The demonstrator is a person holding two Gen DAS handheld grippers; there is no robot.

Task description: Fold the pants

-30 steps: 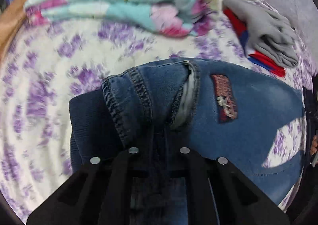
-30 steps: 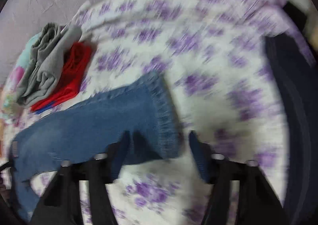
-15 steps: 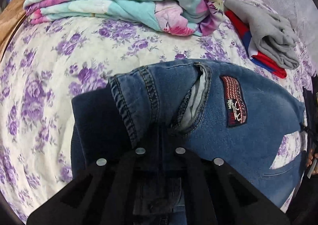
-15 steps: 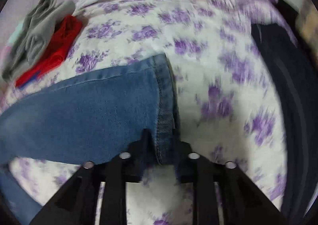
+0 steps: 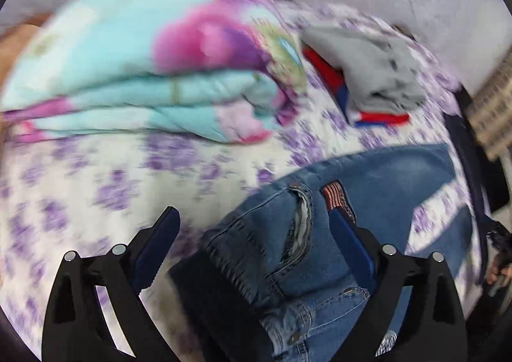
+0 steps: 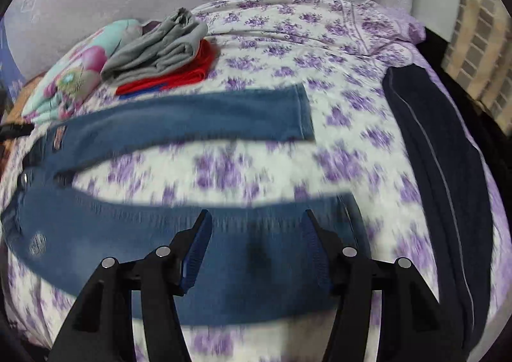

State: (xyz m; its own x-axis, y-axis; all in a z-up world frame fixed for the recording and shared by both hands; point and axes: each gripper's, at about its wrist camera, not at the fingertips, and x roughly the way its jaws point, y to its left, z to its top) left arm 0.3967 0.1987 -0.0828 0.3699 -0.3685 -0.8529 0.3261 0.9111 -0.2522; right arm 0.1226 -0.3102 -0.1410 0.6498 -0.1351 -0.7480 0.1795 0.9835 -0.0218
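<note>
One pair of jeans (image 6: 179,125), one quilt (image 5: 144,58), two tongs, one navy garment (image 6: 441,150).

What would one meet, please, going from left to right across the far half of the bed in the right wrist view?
Floral quilt → grey garment on the red garment → bare floral sheet → dark navy garment.

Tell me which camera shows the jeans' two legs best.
The right wrist view: both legs of the jeans lie spread apart across the floral bedsheet, hems visible. The left wrist view shows mainly the waistband, pocket and patch, with the legs partly visible beyond.
</note>
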